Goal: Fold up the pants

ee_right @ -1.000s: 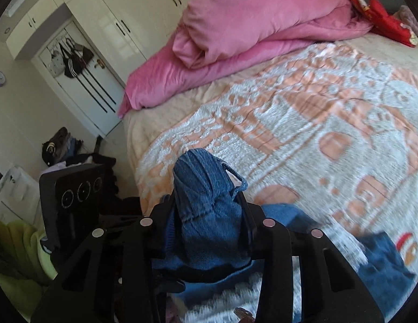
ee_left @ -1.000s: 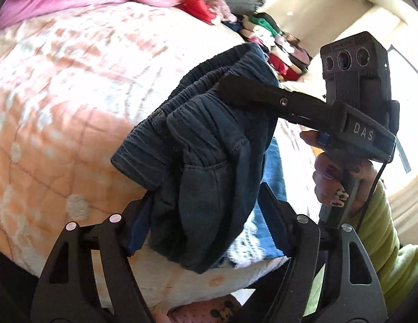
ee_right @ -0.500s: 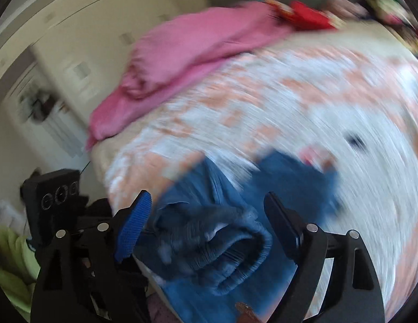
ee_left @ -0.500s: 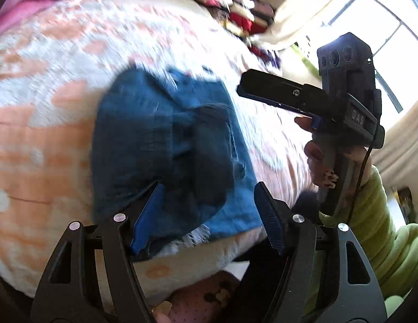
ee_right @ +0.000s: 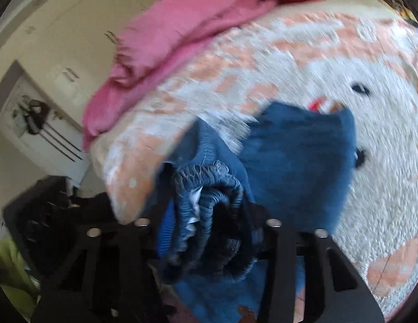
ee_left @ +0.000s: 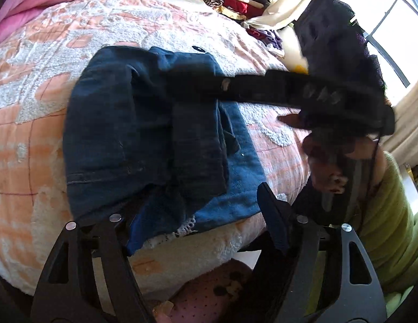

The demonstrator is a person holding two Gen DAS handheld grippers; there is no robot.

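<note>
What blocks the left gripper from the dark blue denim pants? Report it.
Nothing visible does. The left gripper hangs open right at the near edge of the dark blue denim pants, which lie on the peach-and-white fleece bedspread.

Our left tool [ee_left: 198, 215] is matte black, with two fingers cut by long triangular slots, blue pads [ee_left: 273, 226] inside, and round silver screws at the knuckles. Our right tool [ee_right: 209, 242] matches it; seen from the left, its blurred black body carries pale lettering at 3 o'clock. We wear a lime-green ribbed sleeve [ee_left: 384, 228] and patterned nail polish.
</note>
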